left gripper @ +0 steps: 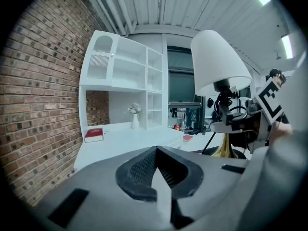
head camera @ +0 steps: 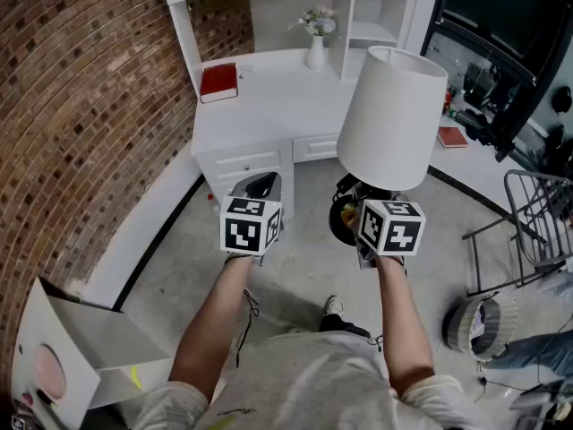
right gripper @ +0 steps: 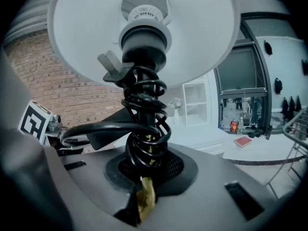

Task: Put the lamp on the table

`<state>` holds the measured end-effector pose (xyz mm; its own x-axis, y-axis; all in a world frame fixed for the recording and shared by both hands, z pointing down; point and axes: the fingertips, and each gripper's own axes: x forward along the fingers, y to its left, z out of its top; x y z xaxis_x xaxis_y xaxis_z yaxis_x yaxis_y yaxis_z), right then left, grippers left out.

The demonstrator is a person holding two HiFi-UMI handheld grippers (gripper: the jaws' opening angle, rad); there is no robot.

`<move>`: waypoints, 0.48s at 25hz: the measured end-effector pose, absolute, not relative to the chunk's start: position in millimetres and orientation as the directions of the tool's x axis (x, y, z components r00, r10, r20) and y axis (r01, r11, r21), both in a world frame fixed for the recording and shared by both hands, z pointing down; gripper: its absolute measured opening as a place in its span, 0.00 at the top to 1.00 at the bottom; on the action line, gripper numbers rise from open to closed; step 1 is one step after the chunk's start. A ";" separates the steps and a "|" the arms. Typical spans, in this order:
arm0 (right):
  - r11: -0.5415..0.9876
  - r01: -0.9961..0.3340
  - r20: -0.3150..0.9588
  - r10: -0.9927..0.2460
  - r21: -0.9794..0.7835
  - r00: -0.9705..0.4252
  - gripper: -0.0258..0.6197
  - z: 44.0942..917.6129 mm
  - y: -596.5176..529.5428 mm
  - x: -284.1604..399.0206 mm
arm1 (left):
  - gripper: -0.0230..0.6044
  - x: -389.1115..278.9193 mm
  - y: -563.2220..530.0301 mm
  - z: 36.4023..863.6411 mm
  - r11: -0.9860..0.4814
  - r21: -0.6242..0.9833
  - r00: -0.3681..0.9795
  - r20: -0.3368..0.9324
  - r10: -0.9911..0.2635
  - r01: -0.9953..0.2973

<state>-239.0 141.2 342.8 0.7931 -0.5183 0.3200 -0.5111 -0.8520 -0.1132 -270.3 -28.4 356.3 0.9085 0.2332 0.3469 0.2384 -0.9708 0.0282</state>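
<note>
Left gripper (left gripper: pixel 156 150): jaws closed together, nothing between them. Right gripper (right gripper: pixel 143 174): jaws clamped on brass stem of lamp (right gripper: pixel 202 32), black cord (right gripper: pixel 96 126) coiled round stem. White desk (head camera: pixel 269 106) ahead. Lamp upright in air off desk's front right corner, not on it. Red book (head camera: pixel 218 81) at desk's left edge. Flower vase (head camera: pixel 316 50) at back edge.

Both forearms (head camera: pixel 213 325) reach forward; left gripper (left gripper: pixel 157 166) seemingly shut, right gripper (right gripper: pixel 143 179) clamps lamp (right gripper: pixel 143 37).

Left tool (left gripper: pixel 156 154) and right tool (right gripper: pixel 143 173) are grey (black-and-white marker cubes (head camera: pixel 251 225)).
</note>
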 end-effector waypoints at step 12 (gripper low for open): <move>-0.867 -0.487 0.338 -0.493 -0.108 0.802 0.88 352.0 142.7 -222.9 | 0.97 -245.8 -22.5 364.2 -0.962 0.018 0.894 0.365 0.261 0.274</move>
